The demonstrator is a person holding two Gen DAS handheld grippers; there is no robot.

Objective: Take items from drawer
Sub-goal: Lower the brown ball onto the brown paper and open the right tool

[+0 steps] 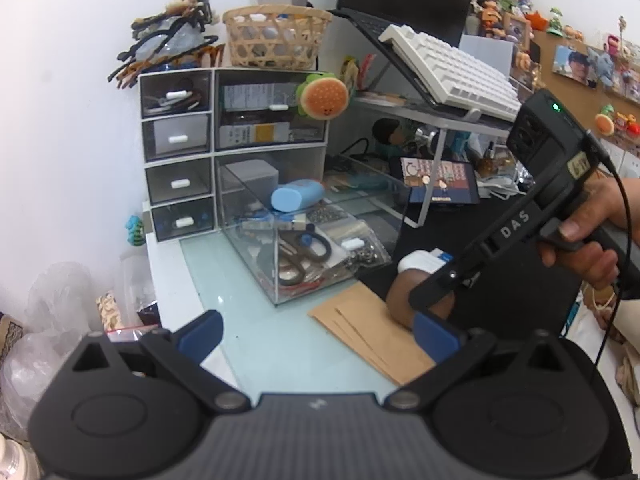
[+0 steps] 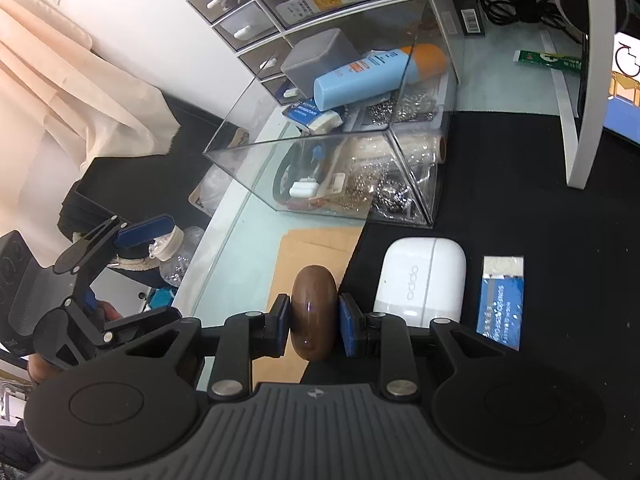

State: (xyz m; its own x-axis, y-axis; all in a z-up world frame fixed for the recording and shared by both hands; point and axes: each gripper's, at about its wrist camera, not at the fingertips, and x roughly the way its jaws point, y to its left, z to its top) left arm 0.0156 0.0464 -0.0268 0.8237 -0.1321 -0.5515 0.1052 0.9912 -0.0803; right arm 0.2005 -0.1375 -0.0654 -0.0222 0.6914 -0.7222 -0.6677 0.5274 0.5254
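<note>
Glass-topped counter (image 1: 256, 344) against a white wall. Clear drawer (image 2: 320, 184) pulled out, cluttered. Right gripper (image 2: 313, 317) clamps a brown disc (image 2: 313, 312) above brown envelopes (image 2: 316, 244); left gripper (image 1: 316, 330) spread, holding nothing.

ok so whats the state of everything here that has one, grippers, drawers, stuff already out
left gripper: open, empty
right gripper: shut on brown disc
clear drawer: pulled out, things inside
small drawers: pushed in
blue bottle: lying in the drawer
white earbud case: out on the black mat, lid shut
blue packet: out, lying flat
</note>
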